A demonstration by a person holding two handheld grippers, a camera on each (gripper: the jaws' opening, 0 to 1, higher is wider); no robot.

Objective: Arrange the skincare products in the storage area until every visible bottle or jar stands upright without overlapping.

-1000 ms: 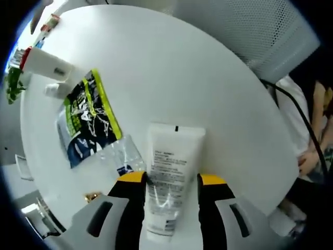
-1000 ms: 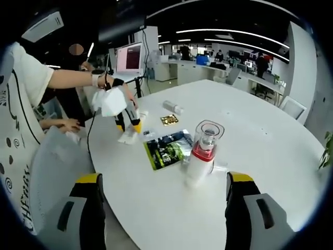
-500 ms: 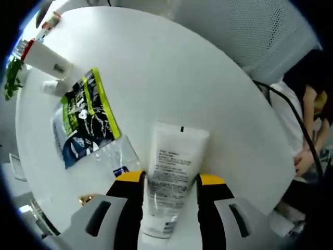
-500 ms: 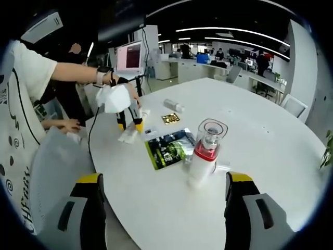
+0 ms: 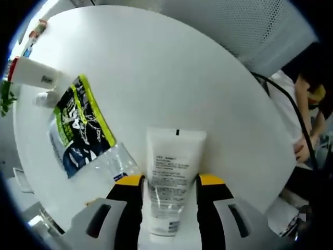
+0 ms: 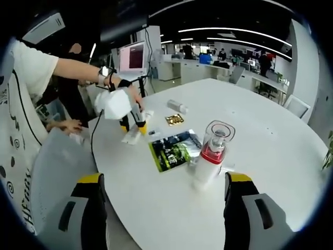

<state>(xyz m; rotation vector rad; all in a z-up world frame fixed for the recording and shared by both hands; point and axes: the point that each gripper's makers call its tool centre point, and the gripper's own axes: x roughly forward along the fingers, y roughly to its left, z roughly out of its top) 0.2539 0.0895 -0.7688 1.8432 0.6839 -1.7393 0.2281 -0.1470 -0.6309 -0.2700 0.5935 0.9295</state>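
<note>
**Tube lying flat between the left jaws, bottle standing clear of the right**

The left gripper (image 5: pixel 169 182) is pressing its yellow-tipped jaws against both sides of a white tube (image 5: pixel 169 174), which is lying flat on the round white desk (image 5: pixel 171 67) with its crimped end pointing away from the camera. Just beside the tube, a clear plastic wrapper (image 5: pixel 117 159) is lying against a green-and-black sachet (image 5: pixel 78 125) (its print is too small to read). Beyond the sachet, a white bottle with a red band (image 5: pixel 34 75) is appearing at the desk's far side, with a small white item (image 5: pixel 44 98) next to it.

In the right gripper view, the right gripper (image 6: pixel 162 208) is hovering with its jaws spread wide around nothing, and the bottle (image 6: pixel 212 153) is standing upright under a clear cap, well ahead of them. A small gold packet (image 6: pixel 174 119) and a small white jar (image 6: pixel 176 105) are lying farther off. A mesh chair back (image 5: pixel 250 26) is standing at the desk's edge, and an open office with ceiling light strips (image 6: pixel 229 37) is stretching behind.
</note>
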